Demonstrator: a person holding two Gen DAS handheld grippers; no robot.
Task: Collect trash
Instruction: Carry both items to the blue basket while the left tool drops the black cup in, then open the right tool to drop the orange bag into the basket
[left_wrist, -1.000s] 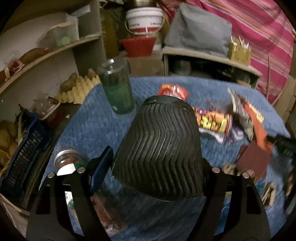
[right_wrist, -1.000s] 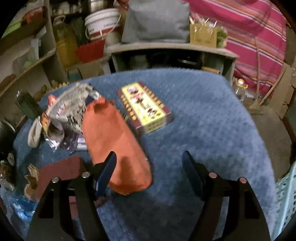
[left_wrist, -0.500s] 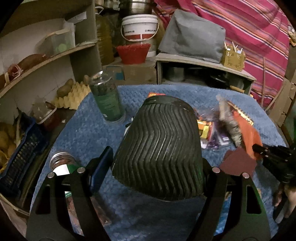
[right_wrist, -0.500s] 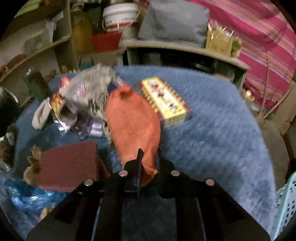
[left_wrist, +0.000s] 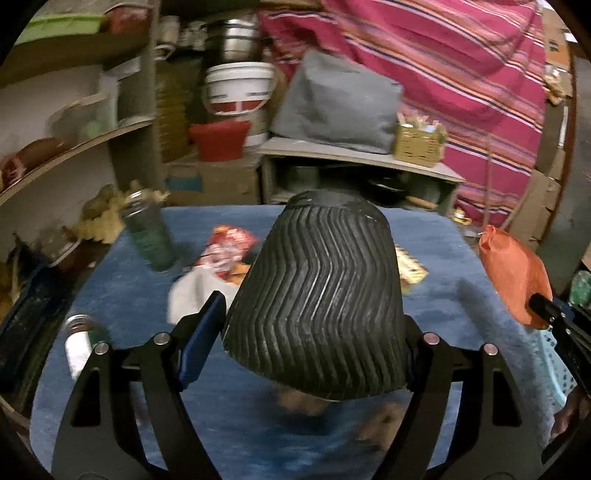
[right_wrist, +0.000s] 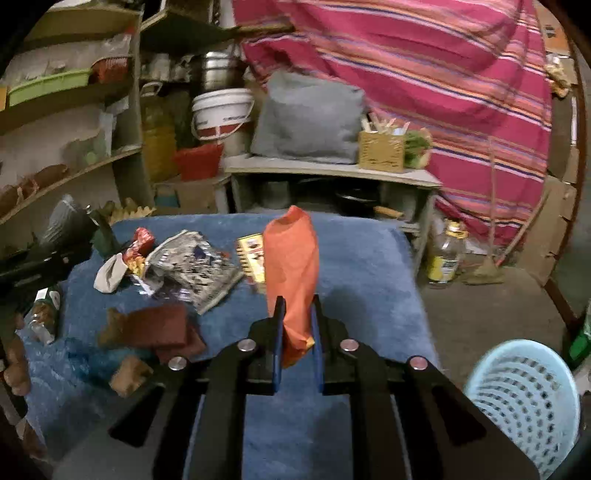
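Two claws over the blue bench, each holding one thing.

Left wrist view: the left claw (left_wrist: 314, 325) stood wide, its pads against both sides of a black ribbed pot (left_wrist: 317, 295) in the middle of the frame. Behind it, on the blue bench (left_wrist: 122, 288), lay a red snack wrapper (left_wrist: 231, 243) and a green jar (left_wrist: 147, 236) at the left. At the right edge the orange bag (left_wrist: 511, 273) hung from the other claw.
Right wrist view: the right claw (right_wrist: 297, 328) was narrow, pinching the lower end of the orange bag (right_wrist: 291, 266), which stood up in the frame centre, lifted off the bench. A silver wrapper (right_wrist: 192, 269) and a dark red pad (right_wrist: 155, 326) lay at the left; a light blue basket (right_wrist: 524, 402) stood on the floor at lower right.
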